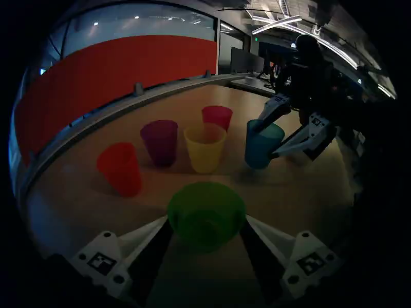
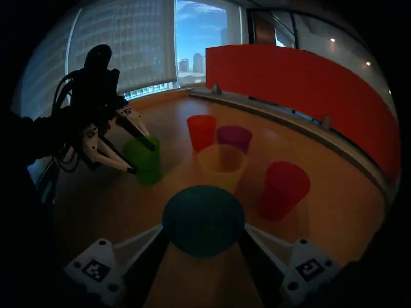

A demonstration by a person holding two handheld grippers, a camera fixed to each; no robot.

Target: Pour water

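While both cups sit clamped, decide pourer and receiver first. Left gripper [image 1: 205,225]: fingers pinched on green cup [image 1: 206,215], upright between tips. Beyond tips, left to right: orange cup [image 1: 119,168], purple cup [image 1: 160,141], yellow cup [image 1: 205,148], red cup [image 1: 217,116]. Right gripper [image 2: 204,229]: fingers pinched on blue cup [image 2: 203,215]. Tilt slowly, rim over rim, receiver level. Cups translucent, tapered; water level can't tell.

Held a translucent green cup [image 1: 206,215] upright between the left claw's [image 1: 205,222] fingers, mouth up, contents unclear. Gripped a translucent blue cup [image 2: 203,218] likewise, upright, between the right claw's [image 2: 203,229] fingers. Kept the blue cup ahead-right of the left claw.
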